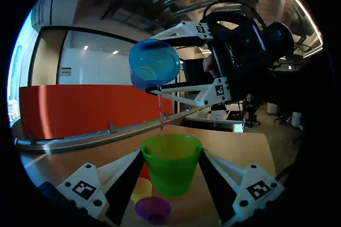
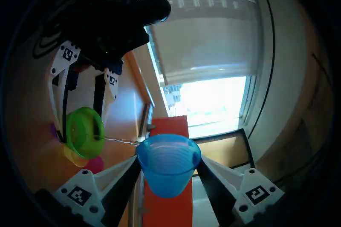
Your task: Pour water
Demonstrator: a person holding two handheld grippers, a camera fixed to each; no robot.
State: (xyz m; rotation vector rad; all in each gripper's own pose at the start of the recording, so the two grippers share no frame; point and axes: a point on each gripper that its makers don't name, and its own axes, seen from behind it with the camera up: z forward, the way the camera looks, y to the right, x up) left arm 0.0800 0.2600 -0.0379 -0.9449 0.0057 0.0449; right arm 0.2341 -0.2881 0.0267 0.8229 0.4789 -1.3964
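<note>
The blue cup (image 1: 154, 63) and the green cup (image 1: 171, 167) look like thin, stiff plastic: light when empty, smooth and tapered, so they could slide downward in a loose grip. The water adds weight to the green one as it fills. In my judgement the best hold is across the side wall below the rim, where the taper wedges against the fingers.

That is how each is held. The right gripper (image 1: 151, 63) clamps the blue cup between both fingers, tipped mouth-down and high above the wooden table (image 1: 238, 146). A thin stream of water (image 1: 160, 112) runs from its lip. The left gripper (image 1: 171, 154) is closed on the green cup at mid-wall, upright and directly under the stream. Beneath it, toward the table's near edge, lie a yellow cup (image 1: 140, 188) and a purple cup (image 1: 153, 210).
</note>
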